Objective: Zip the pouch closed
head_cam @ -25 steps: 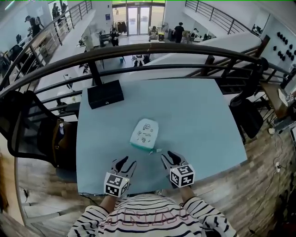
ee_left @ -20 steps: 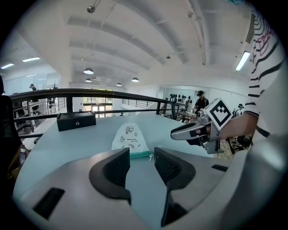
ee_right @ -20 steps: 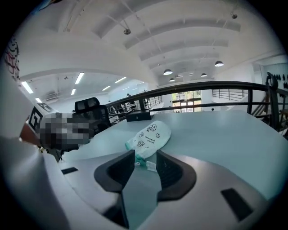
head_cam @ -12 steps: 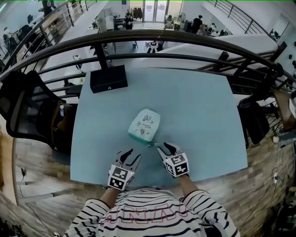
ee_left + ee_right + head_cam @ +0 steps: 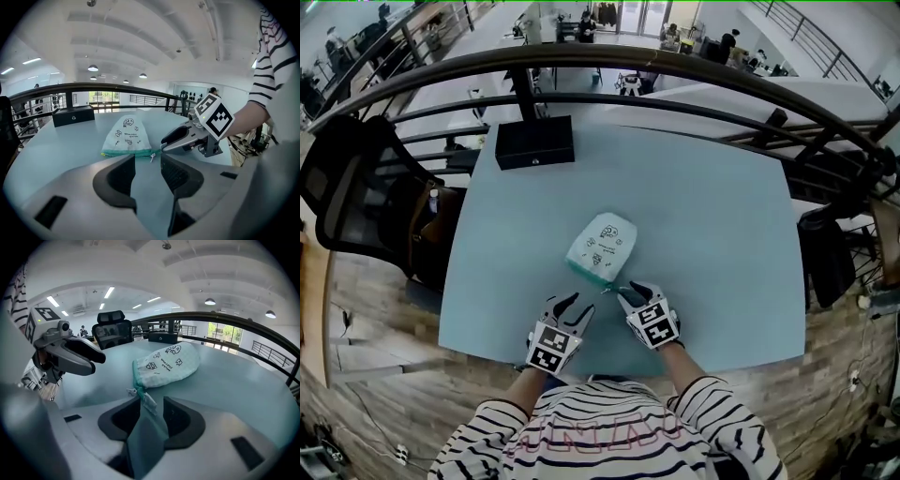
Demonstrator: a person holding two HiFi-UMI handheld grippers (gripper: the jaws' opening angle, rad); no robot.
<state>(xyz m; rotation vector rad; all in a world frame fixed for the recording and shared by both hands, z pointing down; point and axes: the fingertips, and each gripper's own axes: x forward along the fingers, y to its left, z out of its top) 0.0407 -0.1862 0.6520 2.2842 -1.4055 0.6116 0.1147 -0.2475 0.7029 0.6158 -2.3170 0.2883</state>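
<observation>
A white pouch (image 5: pixel 602 246) with small printed drawings and a teal zipper edge lies flat on the light blue table (image 5: pixel 712 234). Its zipper edge faces me, with the pull tab (image 5: pixel 609 286) at its right end. My right gripper (image 5: pixel 630 292) is open right at that tab; in the right gripper view the pull tab (image 5: pixel 146 399) lies between the tips of the parted jaws, and the pouch (image 5: pixel 166 364) is just beyond. My left gripper (image 5: pixel 572 307) is open a little short of the zipper edge, with nothing in its jaws. The left gripper (image 5: pixel 147 164) view shows the pouch (image 5: pixel 127 137) ahead and the right gripper (image 5: pixel 178 139) beside it.
A black box (image 5: pixel 534 142) sits at the table's far left corner. A dark railing (image 5: pixel 675 70) curves behind the table, and a black office chair (image 5: pixel 356 187) stands to its left. The table's near edge (image 5: pixel 609 361) runs just under my wrists.
Both grippers have moved forward toward the pouch. The right gripper's tips have come up to the zipper pull. The pouch has not moved on the table.
</observation>
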